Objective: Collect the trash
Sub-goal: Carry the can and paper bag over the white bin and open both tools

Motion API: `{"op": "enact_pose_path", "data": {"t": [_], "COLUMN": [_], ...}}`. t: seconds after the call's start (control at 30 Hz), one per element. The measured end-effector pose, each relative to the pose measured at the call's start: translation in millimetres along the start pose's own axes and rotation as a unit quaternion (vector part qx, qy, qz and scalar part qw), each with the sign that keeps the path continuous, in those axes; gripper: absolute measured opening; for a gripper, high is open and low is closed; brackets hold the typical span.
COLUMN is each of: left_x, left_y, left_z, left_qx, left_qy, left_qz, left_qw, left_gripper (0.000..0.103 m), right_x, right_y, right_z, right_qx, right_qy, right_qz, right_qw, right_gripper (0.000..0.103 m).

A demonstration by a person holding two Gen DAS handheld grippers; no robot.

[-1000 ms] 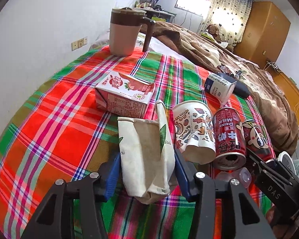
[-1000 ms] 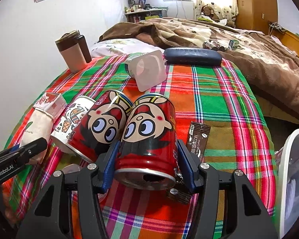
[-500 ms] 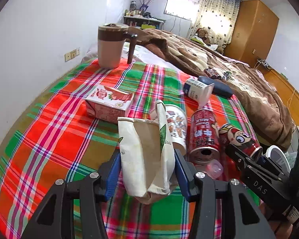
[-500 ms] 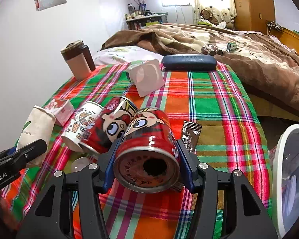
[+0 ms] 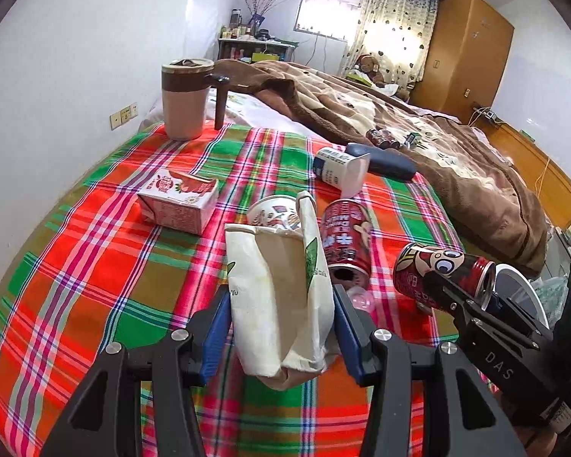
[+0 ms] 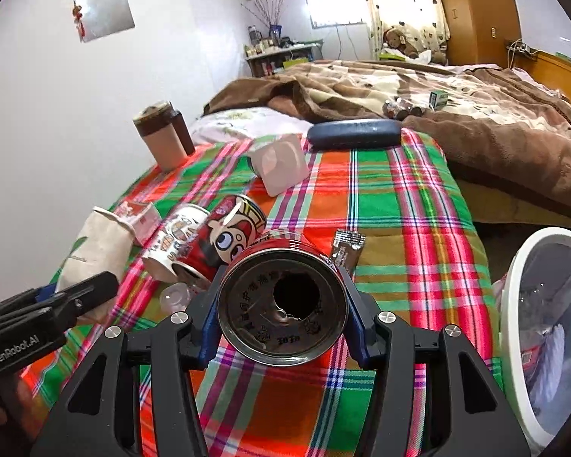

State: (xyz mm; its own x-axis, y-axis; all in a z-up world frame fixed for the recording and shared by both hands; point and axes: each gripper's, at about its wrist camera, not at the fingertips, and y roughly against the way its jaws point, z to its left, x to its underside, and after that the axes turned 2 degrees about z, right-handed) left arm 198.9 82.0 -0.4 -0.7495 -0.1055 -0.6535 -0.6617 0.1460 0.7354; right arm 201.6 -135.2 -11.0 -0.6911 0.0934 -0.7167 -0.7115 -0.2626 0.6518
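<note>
Your left gripper (image 5: 281,327) clamps one bag (image 5: 278,301); your right gripper (image 6: 283,316) clamps one can (image 6: 283,304). A second can (image 6: 228,240) lies at 11 o'clock of it, beside one cup (image 6: 175,236).

Crumpled white carton (image 5: 278,304) and opened red can (image 6: 283,304), both gripped above plaid cloth.

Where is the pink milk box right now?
The pink milk box lies on the plaid cloth, left of the middle in the left wrist view, in front of the brown mug and just left of the paper cup.
</note>
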Motion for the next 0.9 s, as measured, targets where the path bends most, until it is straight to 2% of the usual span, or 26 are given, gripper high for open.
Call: {"op": "enact_pose_path", "data": {"t": [0.3, 0.57, 0.9], "left_x": [3, 6, 17], "left_y": [14, 24, 27], "left_z": [-30, -77, -144], "left_qx": [0.012, 0.032, 0.056], "left_qy": [-0.027, -0.065, -0.116], "left_qz": [-0.009, -0.016, -0.018], "left_qw": [0.9995, 0.9972, 0.9915], "left_gripper": [0.051, 0.051, 0.051], "right_x": [-1, 4, 12], "right_y": [26, 55, 91], "right_z": [-20, -52, -102], "right_qx": [-0.004, 0.006, 0.043], "right_qy": [-0.017, -0.038, -0.071], "right_qz": [-0.025, -0.044, -0.07], "right_qw": [1.0, 0.998, 0.994], "right_gripper": [0.054, 0.054, 0.054]}}
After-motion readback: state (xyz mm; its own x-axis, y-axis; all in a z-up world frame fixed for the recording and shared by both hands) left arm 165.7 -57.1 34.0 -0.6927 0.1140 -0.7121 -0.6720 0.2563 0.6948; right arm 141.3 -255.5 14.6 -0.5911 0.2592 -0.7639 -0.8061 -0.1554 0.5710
